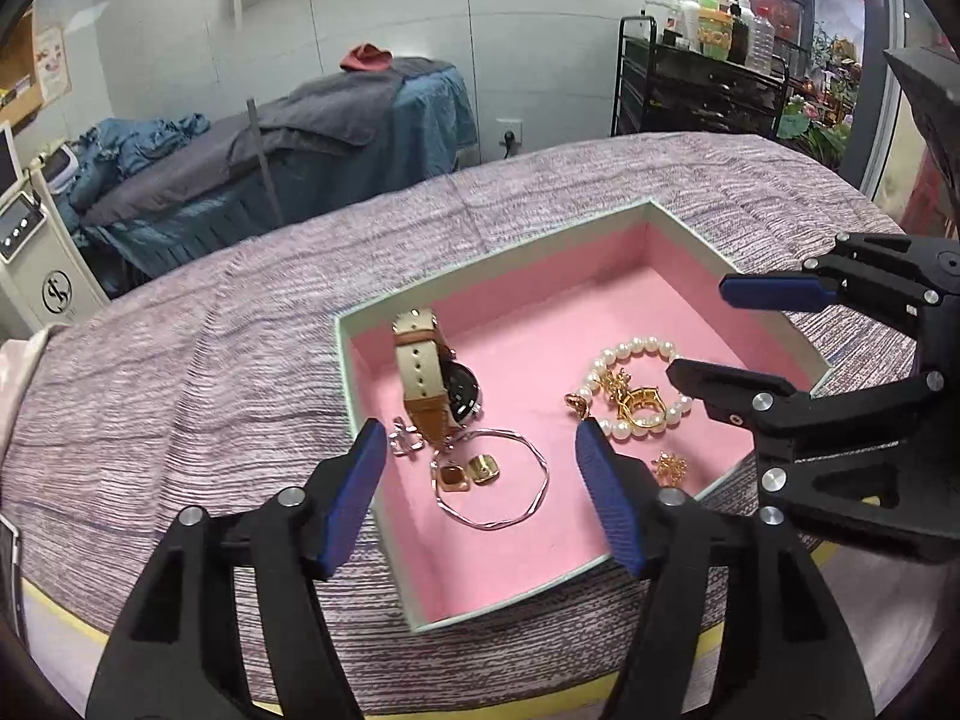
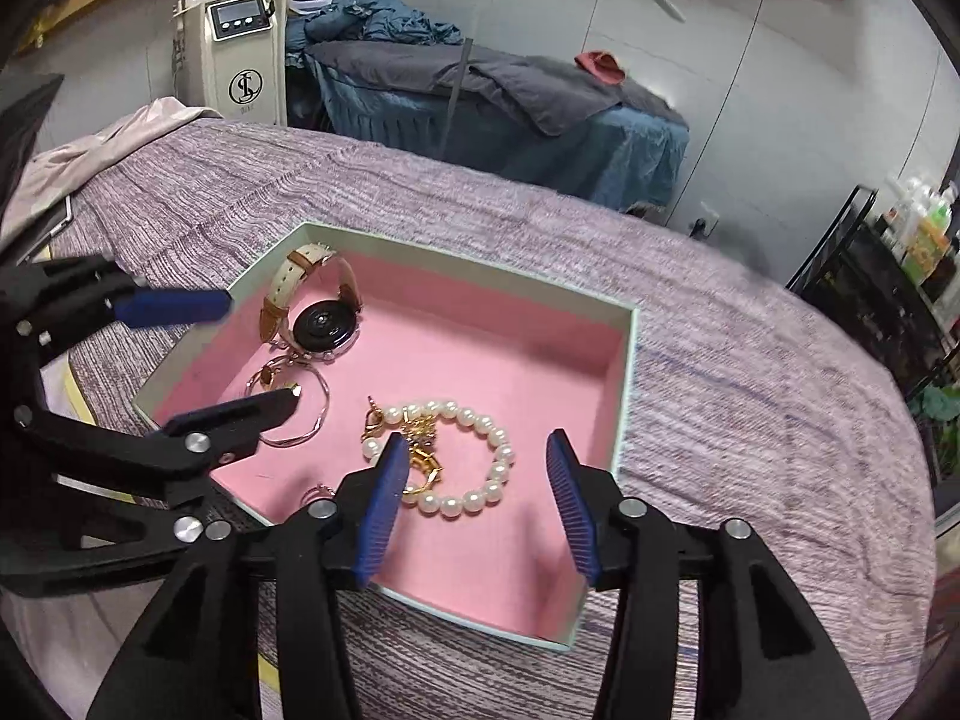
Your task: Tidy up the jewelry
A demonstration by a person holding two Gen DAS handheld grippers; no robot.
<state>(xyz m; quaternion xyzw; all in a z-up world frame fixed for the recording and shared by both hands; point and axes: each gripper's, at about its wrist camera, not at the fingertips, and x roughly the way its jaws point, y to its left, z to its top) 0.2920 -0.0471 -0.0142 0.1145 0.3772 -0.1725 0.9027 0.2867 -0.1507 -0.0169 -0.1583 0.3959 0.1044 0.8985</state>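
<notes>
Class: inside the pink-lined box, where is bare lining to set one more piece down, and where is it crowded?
Bare lining runs along the far wall of the box and its far corner. It is crowded near the watch, silver bangle and pearl bracelet.

1. A beauty or massage salon treatment room: a massage bed (image 1: 360, 120) draped in blue and grey covers stands by the pale panelled wall.
2. A white cosmetic machine (image 2: 240, 36) with a screen and buttons stands beside it.
3. A black trolley (image 1: 702, 90) carries lotion and pump bottles (image 1: 714, 18).
</notes>
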